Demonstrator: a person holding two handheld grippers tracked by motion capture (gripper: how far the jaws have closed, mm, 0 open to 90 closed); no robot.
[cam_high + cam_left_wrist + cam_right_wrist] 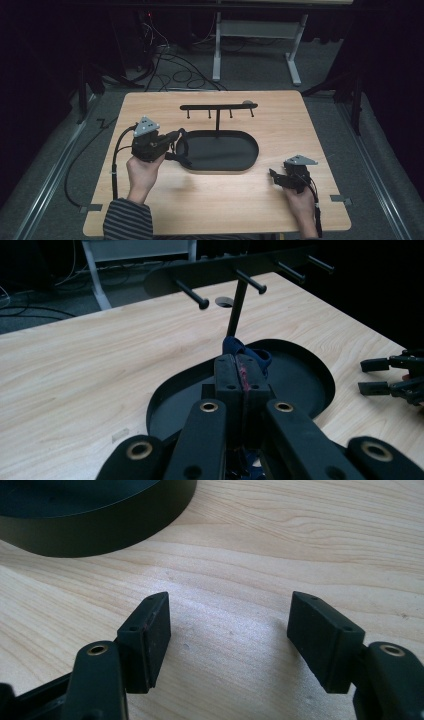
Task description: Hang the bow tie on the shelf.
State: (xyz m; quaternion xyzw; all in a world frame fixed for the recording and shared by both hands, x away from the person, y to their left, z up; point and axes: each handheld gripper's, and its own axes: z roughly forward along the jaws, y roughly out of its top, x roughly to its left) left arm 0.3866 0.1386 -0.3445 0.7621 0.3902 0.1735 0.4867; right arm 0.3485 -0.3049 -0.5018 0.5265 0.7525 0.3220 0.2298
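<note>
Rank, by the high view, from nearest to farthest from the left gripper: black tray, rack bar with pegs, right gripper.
1. black tray: beside the left gripper.
2. rack bar with pegs: behind the tray.
3. right gripper: across the tray, near right.

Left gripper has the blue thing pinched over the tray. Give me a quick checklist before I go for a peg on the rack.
1. Left gripper shut on the blue item: ok, pads pressed together with the item between them.
2. What the item is and how it hangs: cannot tell, mostly hidden by the jaws.
3. Rack upright, pegs free: ok, nothing hangs on them.
4. Way to the pegs: ok, only the rack's post stands ahead.
5. Right gripper out of the way: ok, open, low over the table right of the tray.
</note>
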